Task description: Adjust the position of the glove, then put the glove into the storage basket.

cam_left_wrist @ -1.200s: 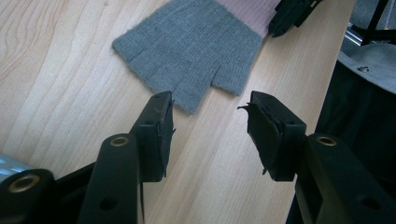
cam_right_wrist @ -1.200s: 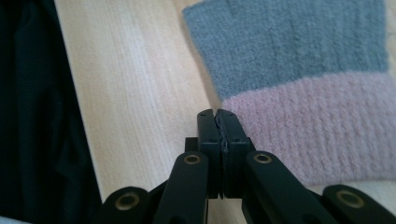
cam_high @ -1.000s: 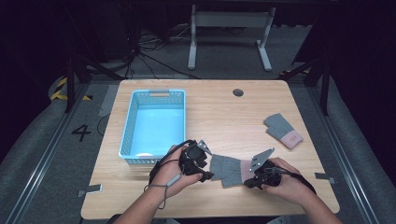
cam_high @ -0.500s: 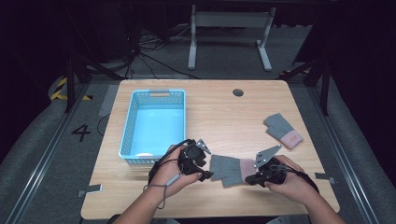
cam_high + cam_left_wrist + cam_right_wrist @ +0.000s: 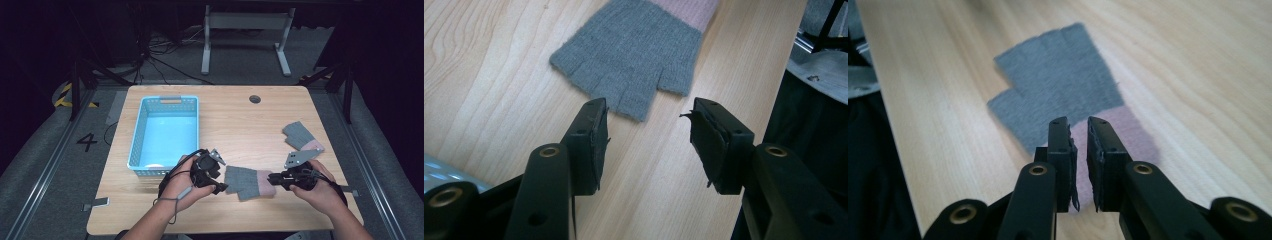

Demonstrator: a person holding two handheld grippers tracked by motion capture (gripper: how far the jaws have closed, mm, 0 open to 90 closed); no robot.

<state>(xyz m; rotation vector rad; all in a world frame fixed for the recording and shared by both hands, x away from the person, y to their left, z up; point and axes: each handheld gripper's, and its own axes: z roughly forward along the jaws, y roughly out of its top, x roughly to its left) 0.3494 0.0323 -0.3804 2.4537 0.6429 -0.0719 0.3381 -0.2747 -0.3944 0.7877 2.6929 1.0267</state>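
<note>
High view: 2 grippers flank 1 glove (image 5: 248, 182).
Left gripper (image 5: 216, 179) gapes at its fingertips; right gripper (image 5: 274, 178) (jaws nearly shut) meets the pink cuff.

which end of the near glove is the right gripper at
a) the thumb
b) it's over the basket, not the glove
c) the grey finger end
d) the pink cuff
d: in the right gripper view the right gripper has its nearly closed jaws over the pink cuff of the near glove, with the grey finger end farther off.
</note>
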